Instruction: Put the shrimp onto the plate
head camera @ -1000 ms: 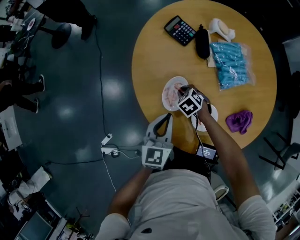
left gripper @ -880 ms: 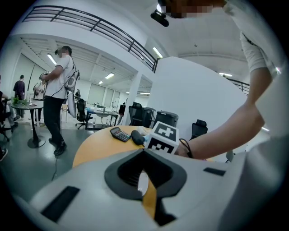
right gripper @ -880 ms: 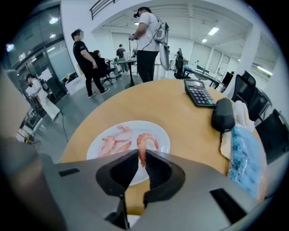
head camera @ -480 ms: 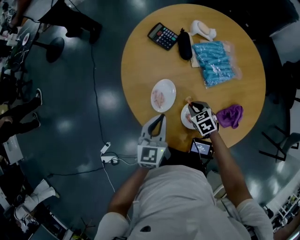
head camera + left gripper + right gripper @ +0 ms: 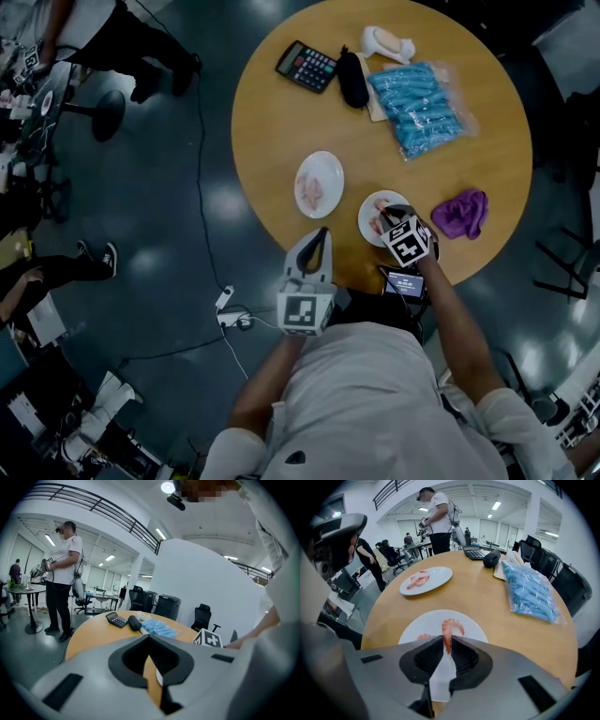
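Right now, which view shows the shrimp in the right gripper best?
The right gripper view: the shrimp sits pinched in the right gripper, over the near plate. In the head view the gripper mostly hides it. The left gripper view shows only that gripper's marker cube, no shrimp.

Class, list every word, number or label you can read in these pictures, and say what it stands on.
No text reads clearly.
Keys of the calculator: too small to read.
The small screen at the edge of the table: lit, too blurred to read.
Each marker cube: black-and-white square pattern, not writing.
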Demonstrator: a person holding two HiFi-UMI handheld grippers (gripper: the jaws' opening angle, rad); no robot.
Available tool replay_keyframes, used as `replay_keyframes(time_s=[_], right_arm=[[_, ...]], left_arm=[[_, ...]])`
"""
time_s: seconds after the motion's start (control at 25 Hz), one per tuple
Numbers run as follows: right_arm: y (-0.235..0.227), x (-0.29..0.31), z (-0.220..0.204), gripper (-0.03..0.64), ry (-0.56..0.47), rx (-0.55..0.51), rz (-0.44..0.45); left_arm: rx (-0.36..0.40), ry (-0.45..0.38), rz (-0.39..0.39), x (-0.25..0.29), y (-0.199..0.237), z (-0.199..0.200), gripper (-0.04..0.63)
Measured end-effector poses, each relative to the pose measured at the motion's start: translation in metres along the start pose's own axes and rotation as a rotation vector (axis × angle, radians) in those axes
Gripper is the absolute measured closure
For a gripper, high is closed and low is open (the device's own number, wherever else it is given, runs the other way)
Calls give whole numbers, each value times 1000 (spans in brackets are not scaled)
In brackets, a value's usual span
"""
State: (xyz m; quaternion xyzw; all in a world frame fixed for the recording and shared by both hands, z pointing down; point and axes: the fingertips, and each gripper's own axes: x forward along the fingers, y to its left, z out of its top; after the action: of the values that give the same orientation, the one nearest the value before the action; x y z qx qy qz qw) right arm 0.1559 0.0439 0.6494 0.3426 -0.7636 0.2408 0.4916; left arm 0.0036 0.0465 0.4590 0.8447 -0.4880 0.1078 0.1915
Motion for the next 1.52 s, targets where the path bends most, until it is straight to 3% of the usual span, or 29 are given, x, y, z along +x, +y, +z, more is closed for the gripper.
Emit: replay_keyframes(time_s=[0.16,0.24,0.36,0.6,0.76,0.96,1.32,1.52], right_arm=[[-1,3,-2,557,18,-7,2],[-3,0,-2,506,20,-11,-8],[-6,-15,9,503,-15,-17,-41],[32,-7,91,505,-151,-49,38],[55,15,142,511,-183,-3,113],[65,45,169,515,-131,34,113],[70,76,168,544,-11,69,117],[69,73,169,574,-10,51,100]], left_arm=[[-7,-11,7,2,0,1,588],[-8,-13,9,2,0,0,588],[5,-17,10,3,1,2,588],[-12,-29,45,-1,13,-1,588],[-13,-26,64,-8,21,-6,588],[-36,-15,88,-13,31,-9,588],[-44,-20,112,-23,45,-19,588],[-35,-18,98,-23,43,-16,588]])
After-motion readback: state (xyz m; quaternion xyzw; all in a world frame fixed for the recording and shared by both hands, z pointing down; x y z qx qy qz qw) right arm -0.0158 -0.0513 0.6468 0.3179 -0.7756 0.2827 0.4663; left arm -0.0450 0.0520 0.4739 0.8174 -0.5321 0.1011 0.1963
